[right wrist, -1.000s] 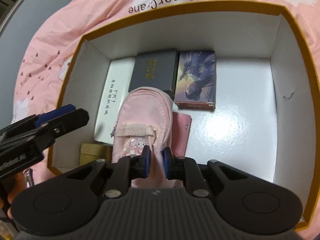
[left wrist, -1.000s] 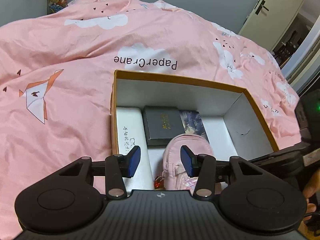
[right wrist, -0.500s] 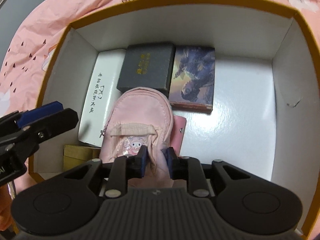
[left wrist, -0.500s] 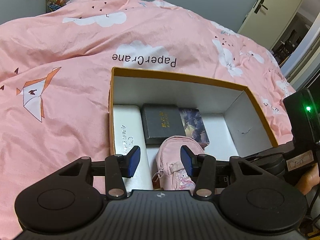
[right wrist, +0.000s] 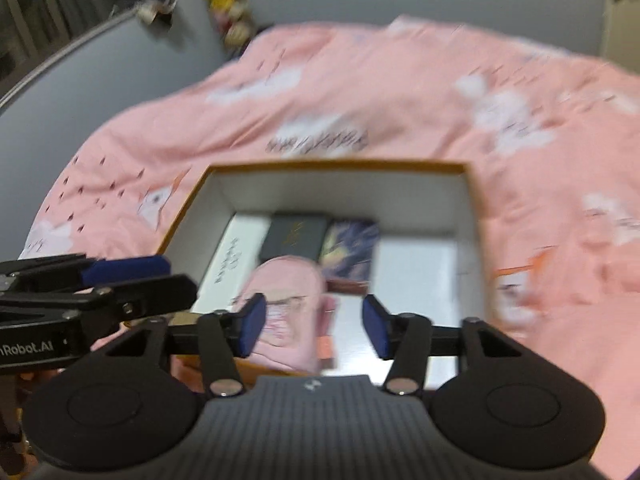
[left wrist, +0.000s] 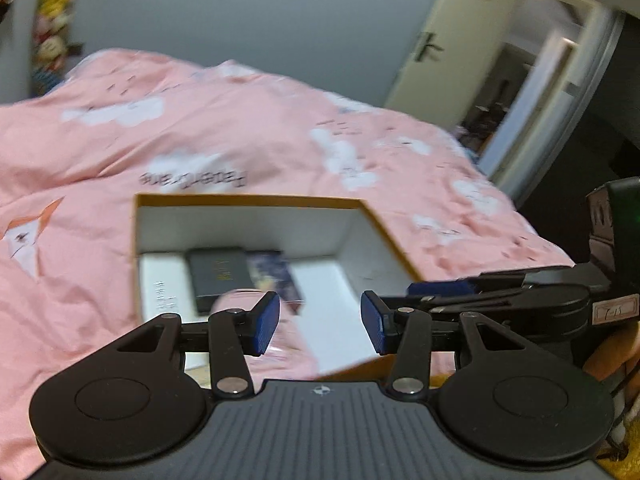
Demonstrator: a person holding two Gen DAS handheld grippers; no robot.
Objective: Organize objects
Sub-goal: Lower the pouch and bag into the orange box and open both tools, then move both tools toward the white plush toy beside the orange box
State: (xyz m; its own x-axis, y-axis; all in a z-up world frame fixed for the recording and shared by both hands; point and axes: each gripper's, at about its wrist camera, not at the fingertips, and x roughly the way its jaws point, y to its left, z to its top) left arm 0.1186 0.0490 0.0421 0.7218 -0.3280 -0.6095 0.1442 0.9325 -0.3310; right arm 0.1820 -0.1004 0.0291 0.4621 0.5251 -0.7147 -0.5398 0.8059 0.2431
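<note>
Two hand-held grippers hang above an open box with an orange rim and white inside walls, which sits on a bed under a pink quilt printed with white clouds and paper cranes. The right hand-held gripper has its blue pads spread wide with nothing between them; below and beyond it the small pink backpack lies in the near left part of the box. The left hand-held gripper is likewise spread apart and empty, held over the near edge of the box.

Inside the box, a long white case lies along the left wall, a dark grey box sits beside it toward the far wall, and a printed card box with purple artwork lies next to that. The backpack overlaps the near edges of the grey box and the card box. The right half of the box floor is bare white.

Both views are motion-blurred. Behind the bed, a grey wall, a shelf of plush toys and an open door are visible.
</note>
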